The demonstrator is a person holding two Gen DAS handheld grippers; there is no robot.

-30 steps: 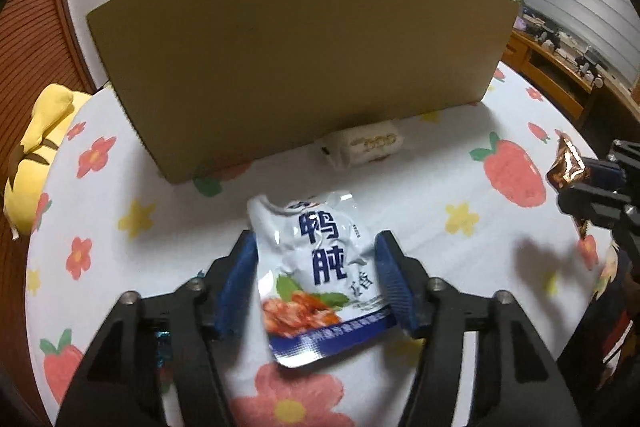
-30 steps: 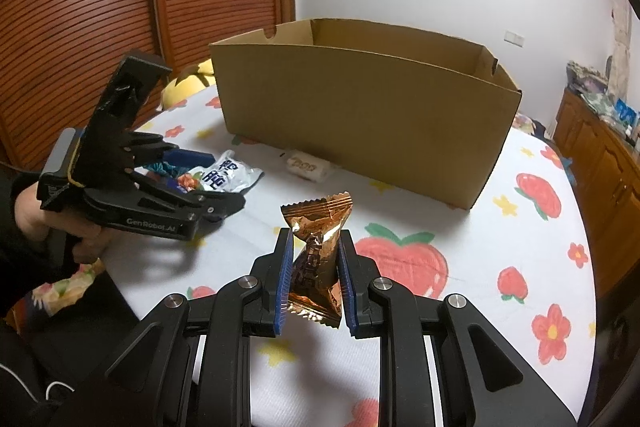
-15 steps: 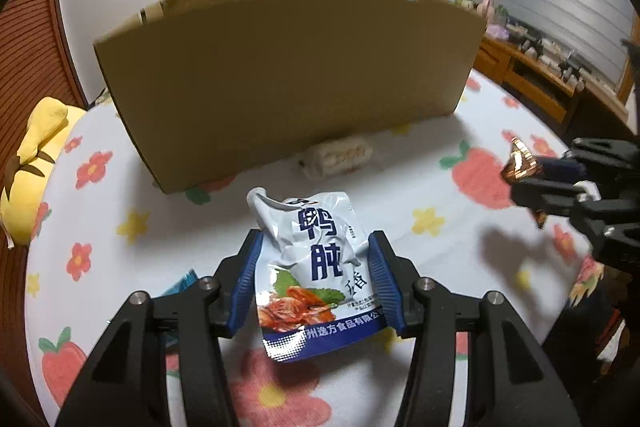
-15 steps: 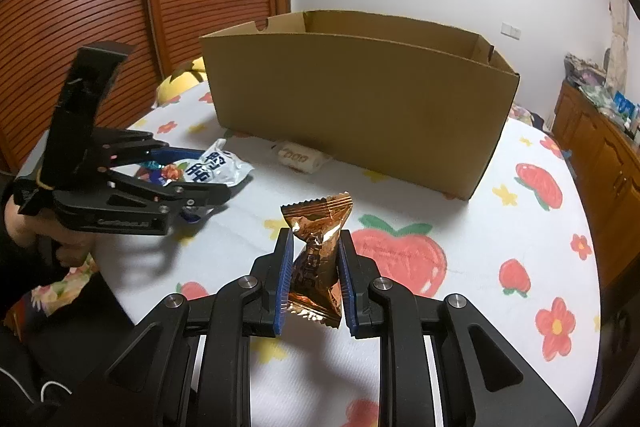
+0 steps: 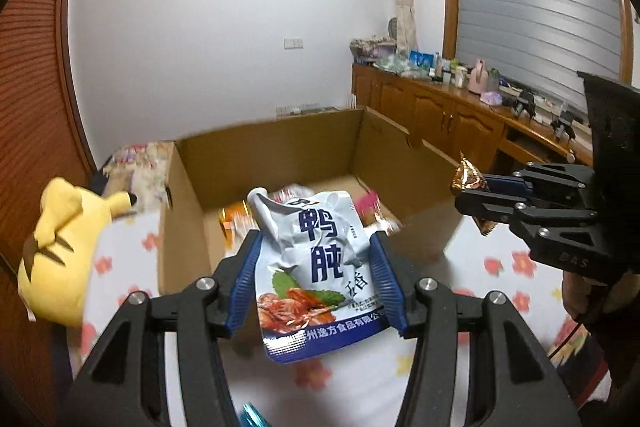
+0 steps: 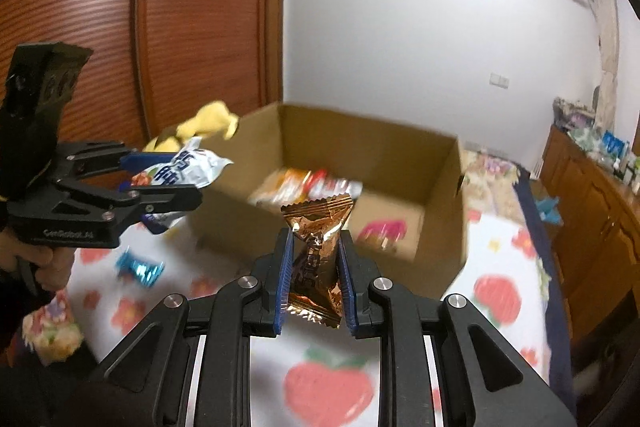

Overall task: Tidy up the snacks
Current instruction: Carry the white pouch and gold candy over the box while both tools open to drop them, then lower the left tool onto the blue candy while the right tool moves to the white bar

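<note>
Biggest thing here is the round table with the white strawberry-and-flower cloth [image 6: 328, 387], sitting under both tongs. On it, just past both sets of tips, there's the open brown cardboard box [image 5: 280, 155] with a few blurry orange, red and pink packets [image 6: 304, 183] already lying on its floor. Off to the left of the left tongs is a yellow plush toy [image 5: 60, 247].

The left gripper [image 5: 316, 279] is about half open, blue pads squeezing a white foil pouch with blue Chinese lettering and a food photo [image 5: 316, 267], held up in the air in front of the box. The right gripper [image 6: 314, 267] is squeezed almost fully together on a small shiny copper-brown candy wrapper [image 6: 316, 255], standing upright between the pads. Below the left tongs a little shiny blue wrapper [image 6: 140, 269] lies on the cloth
</note>
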